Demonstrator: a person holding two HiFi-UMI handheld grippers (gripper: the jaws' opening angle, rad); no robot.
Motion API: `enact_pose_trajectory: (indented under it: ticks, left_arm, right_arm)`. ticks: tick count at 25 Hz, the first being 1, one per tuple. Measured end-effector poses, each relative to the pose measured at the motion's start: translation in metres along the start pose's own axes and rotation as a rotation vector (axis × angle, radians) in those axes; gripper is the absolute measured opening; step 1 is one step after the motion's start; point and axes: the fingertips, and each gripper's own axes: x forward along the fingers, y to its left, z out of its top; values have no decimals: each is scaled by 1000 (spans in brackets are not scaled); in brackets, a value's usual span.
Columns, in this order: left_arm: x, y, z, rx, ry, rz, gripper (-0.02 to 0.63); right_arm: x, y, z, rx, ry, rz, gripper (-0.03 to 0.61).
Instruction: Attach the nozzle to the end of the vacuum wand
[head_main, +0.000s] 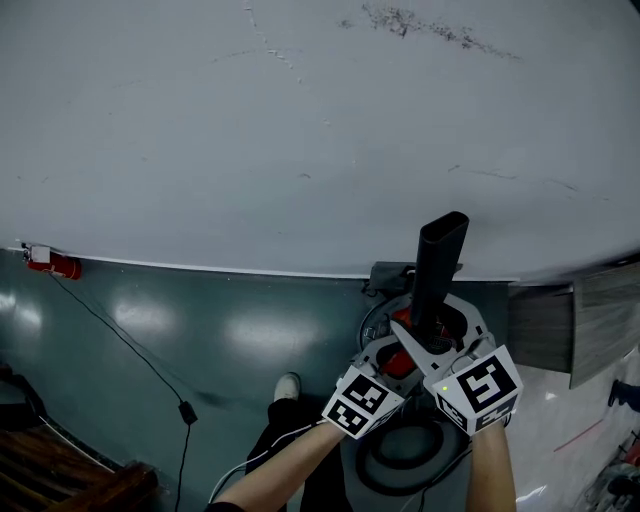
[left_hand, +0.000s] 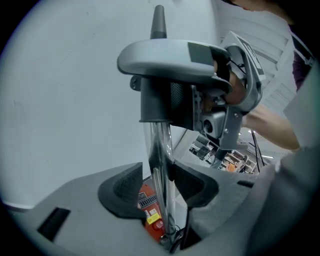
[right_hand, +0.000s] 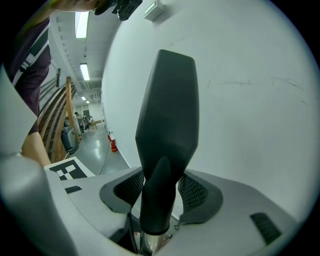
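Industrial hall: glossy floor, fire extinguisher, strip lights.

nozzle seemingly seated atop wand | wand between left gripper jaws

A matte black flat plastic nozzle shows dark against a plain white wall flecked with grey scuff marks. The mirror-bright chrome metal wand carries streaked reflections. The glossy red vacuum body wears a yellow label and a white one barred in black. The left gripper and the right gripper are pale grey with black, fine-meshed pads. Their white marker cubes are printed with bold black squares. The polished floor is deep teal with pale glare patches, crossed by a thin black cable. There is also a small red fire extinguisher and a white shoe
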Motion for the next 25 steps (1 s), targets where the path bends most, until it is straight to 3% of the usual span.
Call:
enact_pose_trajectory:
  ticks: [11,16,19,25]
  left_arm:
    - [-44,-5,14,-42,39,42,212]
    - [-82,-33,60,-39,1,56,190]
    - [-102,-51,97,-11,-31,45,155]
    - [-141,-88,164,71,-89,18,78]
  right_arm:
    - [-66,-3,8,177,-95,-94,218]
    - [-114,12,21,338,-191,-145,205]
    - [-140,21,34,408,-255,-197,130]
    - [-195,33,78,561,-453,-275,57]
